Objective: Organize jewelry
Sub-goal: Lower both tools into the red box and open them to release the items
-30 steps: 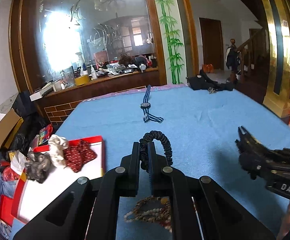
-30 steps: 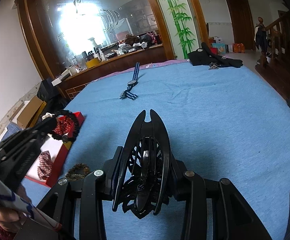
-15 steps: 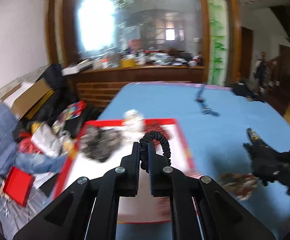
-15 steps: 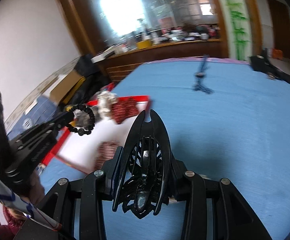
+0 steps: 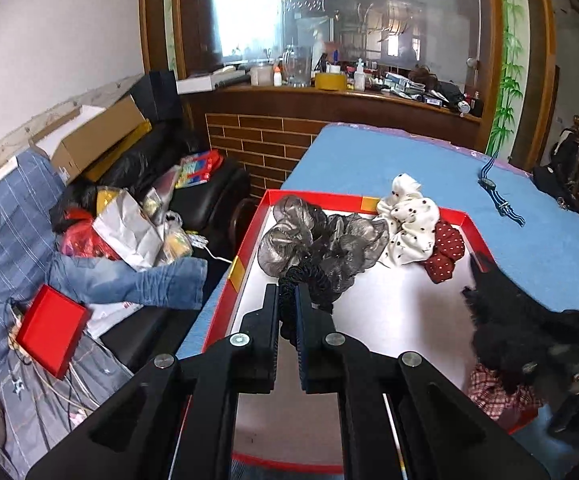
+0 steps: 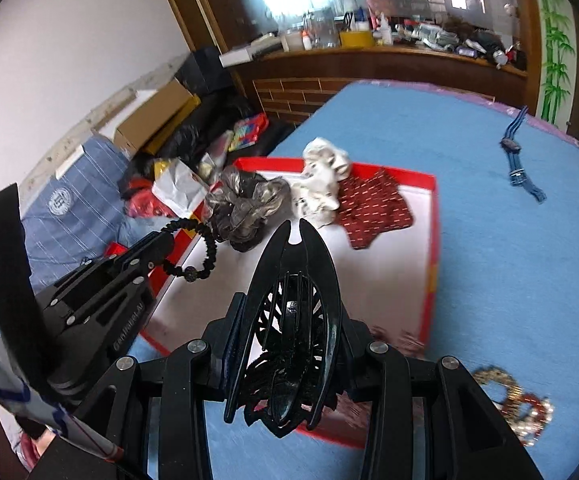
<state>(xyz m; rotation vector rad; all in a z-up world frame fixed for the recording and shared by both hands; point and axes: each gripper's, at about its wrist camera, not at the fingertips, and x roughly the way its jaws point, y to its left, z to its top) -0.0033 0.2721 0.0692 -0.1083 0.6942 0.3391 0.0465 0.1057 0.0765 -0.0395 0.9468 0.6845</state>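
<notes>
blue-covered table [image 5: 429, 168] first, with one red-rimmed tray [image 5: 249, 240] with a white floor at its left edge. left gripper [image 5: 287, 300] is clamped on a black beaded bracelet [image 6: 199, 248]; in the right wrist view the loop hangs from the fingertips over the tray's left rim, roughly upright, just beside the grey scrunchie [image 5: 317, 240]. right gripper [image 6: 295, 248] is closed on a black hair claw [image 6: 289, 332], long axis along the fingers, pointed tips forward toward the tray's far end, held over the near half of the tray.

in the tray: 3 scrunchies along the far end, left to right grey, white dotted scrunchie [image 5: 409, 224], red dotted scrunchie [image 5: 443, 252], touching each other. one plaid fabric piece [image 5: 497, 392] at the near right corner, partly hidden.

on the cloth outside the tray: one striped watch [image 6: 517, 160] far right, strap running away from the camera; beaded jewelry pile [image 6: 517, 404] near right, blurred, can't count it.
</notes>
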